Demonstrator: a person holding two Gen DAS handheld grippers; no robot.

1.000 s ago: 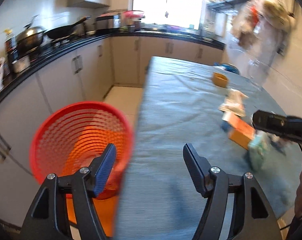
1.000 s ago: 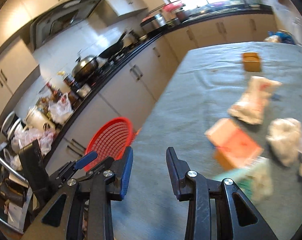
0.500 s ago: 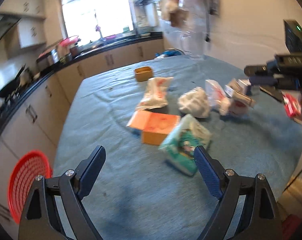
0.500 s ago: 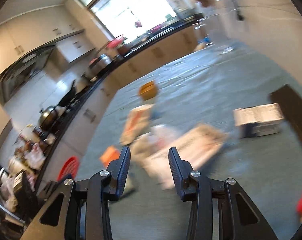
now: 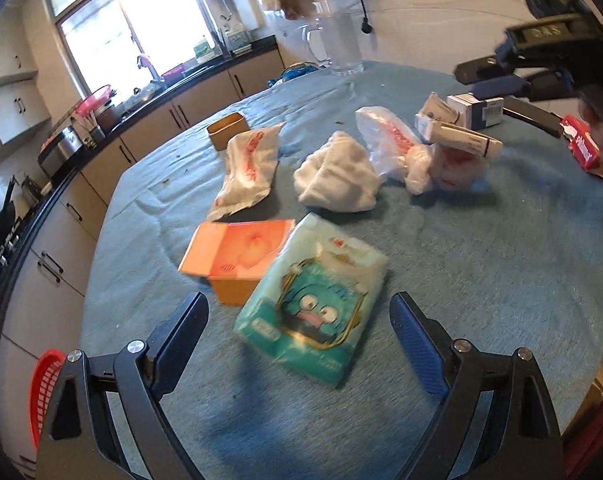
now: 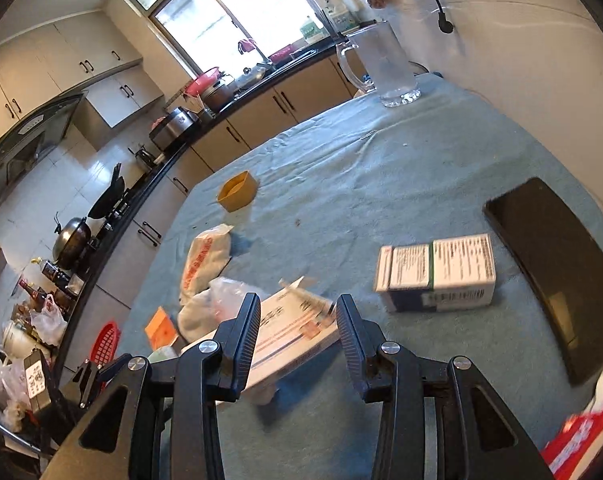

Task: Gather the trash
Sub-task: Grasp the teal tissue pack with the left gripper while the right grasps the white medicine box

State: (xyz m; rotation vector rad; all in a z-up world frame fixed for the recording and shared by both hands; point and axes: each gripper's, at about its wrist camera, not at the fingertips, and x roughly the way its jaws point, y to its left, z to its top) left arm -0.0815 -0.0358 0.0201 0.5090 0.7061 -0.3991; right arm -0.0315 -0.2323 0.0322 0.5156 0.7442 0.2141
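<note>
Left wrist view: the teal tissue pack (image 5: 315, 308) lies on the blue tablecloth (image 5: 481, 280) between the left gripper's (image 5: 299, 326) wide-spread fingers, touching the orange box (image 5: 237, 256). Crumpled bags (image 5: 337, 178) lie beyond. The right gripper (image 6: 297, 328), fingers parted, straddles a long white carton (image 6: 289, 328) near a medicine box (image 6: 437, 278).

A home kitchen: cabinets (image 6: 237, 136), wok (image 6: 71, 240) on the stove, sunlit window (image 6: 237, 16).
</note>
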